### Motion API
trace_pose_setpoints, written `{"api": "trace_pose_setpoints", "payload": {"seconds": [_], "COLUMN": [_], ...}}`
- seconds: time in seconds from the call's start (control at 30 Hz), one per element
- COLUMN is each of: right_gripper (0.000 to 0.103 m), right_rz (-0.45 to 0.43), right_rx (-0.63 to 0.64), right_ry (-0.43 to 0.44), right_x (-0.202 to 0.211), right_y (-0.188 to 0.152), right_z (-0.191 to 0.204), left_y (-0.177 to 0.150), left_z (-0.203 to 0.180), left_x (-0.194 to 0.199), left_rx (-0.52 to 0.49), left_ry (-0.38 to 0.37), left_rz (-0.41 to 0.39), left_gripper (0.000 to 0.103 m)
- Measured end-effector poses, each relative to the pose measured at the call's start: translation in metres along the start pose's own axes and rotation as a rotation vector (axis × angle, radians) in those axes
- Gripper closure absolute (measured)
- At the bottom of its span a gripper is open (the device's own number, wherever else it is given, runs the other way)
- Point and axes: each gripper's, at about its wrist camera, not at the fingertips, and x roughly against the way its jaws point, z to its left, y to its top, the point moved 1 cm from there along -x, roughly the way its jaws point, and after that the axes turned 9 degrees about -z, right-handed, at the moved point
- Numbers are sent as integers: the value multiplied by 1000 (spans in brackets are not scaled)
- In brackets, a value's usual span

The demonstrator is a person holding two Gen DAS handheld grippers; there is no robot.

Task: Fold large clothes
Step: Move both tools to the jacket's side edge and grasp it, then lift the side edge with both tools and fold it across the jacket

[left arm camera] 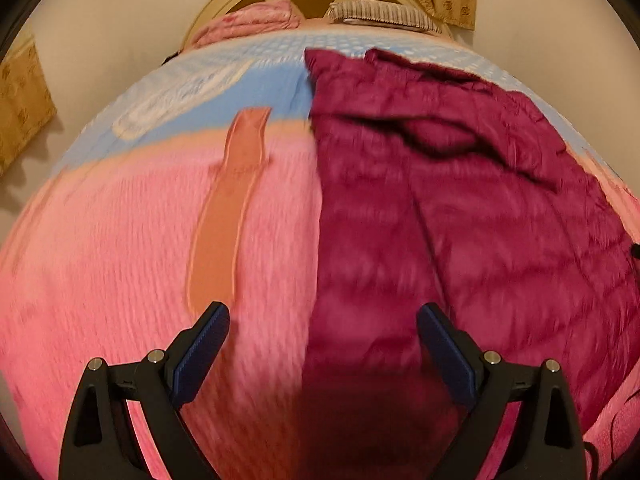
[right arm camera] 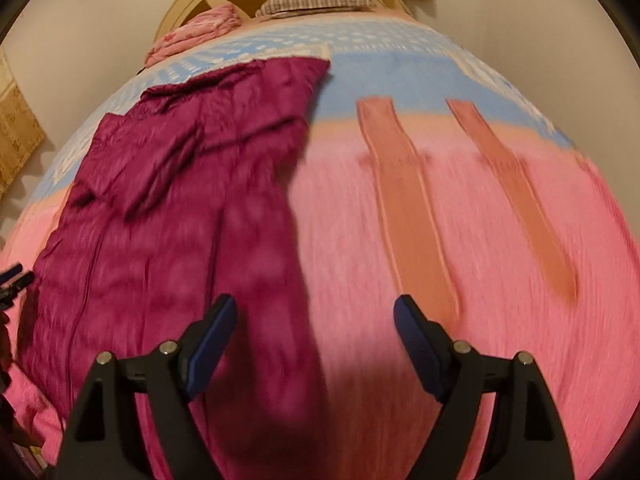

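Left wrist view shows the left gripper (left arm camera: 323,330) with jaws spread, holding nothing, above the maroon quilted coat (left arm camera: 460,200) spread on the pink bedspread (left arm camera: 100,260); the right gripper (right arm camera: 316,320) is likewise spread and empty. Puffy and soft, the coat probably weighs little and slides (slick shell, likely), so pinching a hem corner or side edge seems wisest. No writing or labels are readable

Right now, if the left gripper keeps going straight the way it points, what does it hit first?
Most likely the maroon jacket's left edge, where it overlaps the pink bedspread. The left gripper is open and empty, aimed about at that boundary; blur leaves depth unclear.
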Motion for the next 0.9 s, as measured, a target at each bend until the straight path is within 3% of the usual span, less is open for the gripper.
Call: {"api": "trace_pose_setpoints", "payload": {"seconds": [0.23, 0.37, 0.43, 0.47, 0.5, 0.53, 0.57, 0.6, 0.63, 0.67, 0.73, 0.9], "right_gripper": [20, 20, 29, 34, 44, 58, 66, 79, 83, 84, 87, 90], "right_rz": [-43, -59, -70, -76, -81, -84, -82, -79, -77, -79, -92, -135], "right_rx": [-56, -40, -42, -42, -37, -36, -46, -58, -72, -73, -62, -64], "right_ry": [24, 41, 52, 56, 63, 81, 112, 139, 166, 169, 173, 206], "right_x": [21, 30, 33, 35, 36, 37, 38, 39, 40, 41, 46, 70], "right_y": [-34, -53, -60, -63, -65, -67, -69, -70, -71, -72, -73, -73], "right_z": [8, 20, 21, 23, 24, 25, 25, 26, 26, 28, 32, 34], "left_y": [-30, -36, -40, -40, -42, -43, -45, -45, -45, -45, -44, -40], "left_z": [-10, -9, -11, -12, -14, -15, -16, -17, -18, -17, -13, -13], "left_x": [11, 18, 21, 22, 24, 26, 30, 33, 36, 39, 47, 79], "left_rx": [49, 81, 84, 78, 70, 78, 78, 61, 45, 44, 54, 16], "left_ry": [-7, -49, -75, -79, -91, -141, -138, -125, -119, -121, -154, -217], "left_rz": [-17, -12, -10, -13, -16, -11, -16, -22, -28, -33, -39, -102], "left_gripper": [8, 8, 10, 13, 26, 45, 47, 58, 66, 71, 91, 97]}}
